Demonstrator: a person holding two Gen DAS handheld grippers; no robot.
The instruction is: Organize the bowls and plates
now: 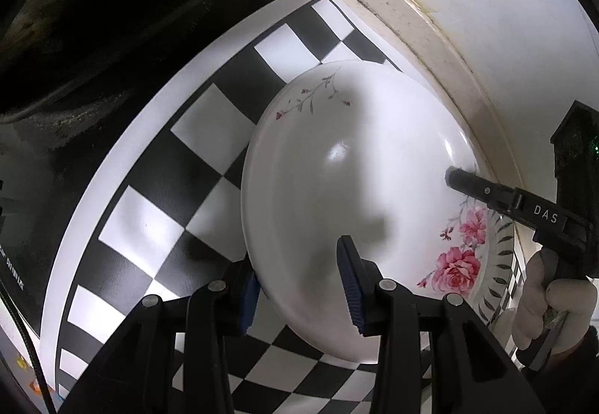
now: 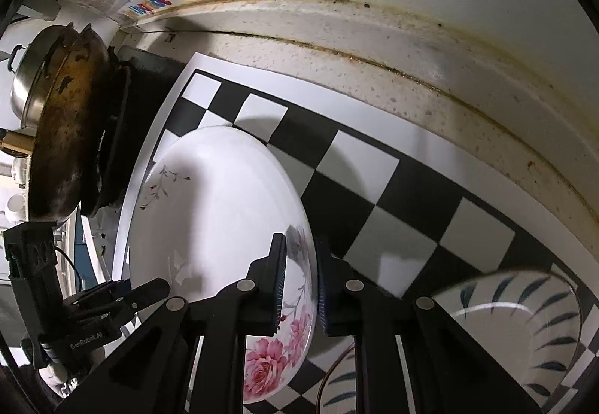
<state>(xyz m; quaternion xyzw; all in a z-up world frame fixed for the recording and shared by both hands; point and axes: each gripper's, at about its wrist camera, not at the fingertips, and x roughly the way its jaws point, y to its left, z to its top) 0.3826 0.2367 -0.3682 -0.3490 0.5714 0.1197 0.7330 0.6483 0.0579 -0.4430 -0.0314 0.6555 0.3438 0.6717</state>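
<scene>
A white plate with pink roses (image 1: pixel 337 159) is held tilted over the checkerboard mat (image 1: pixel 157 167), one gripper on each side. My left gripper (image 1: pixel 297 256) grips its near rim, one blue pad under the outside and the other on the inner face. My right gripper (image 2: pixel 299 238) is shut on the opposite rim of the plate (image 2: pixel 224 208), a pad on either side just above the roses. Its black finger also shows in the left wrist view as the right gripper (image 1: pixel 455 178), held by a gloved hand (image 1: pixel 554 309). At the plate's left edge in the right wrist view is the left gripper (image 2: pixel 149 290).
A leaf-patterned dish (image 2: pixel 524 320) sits on the mat (image 2: pixel 374 170) to the right, and another leaf-patterned rim (image 2: pixel 337 387) lies under the gripper. A blackened wok (image 2: pixel 63 137) stands on the stove at the left. The stained counter strip (image 2: pixel 411 51) and wall run behind.
</scene>
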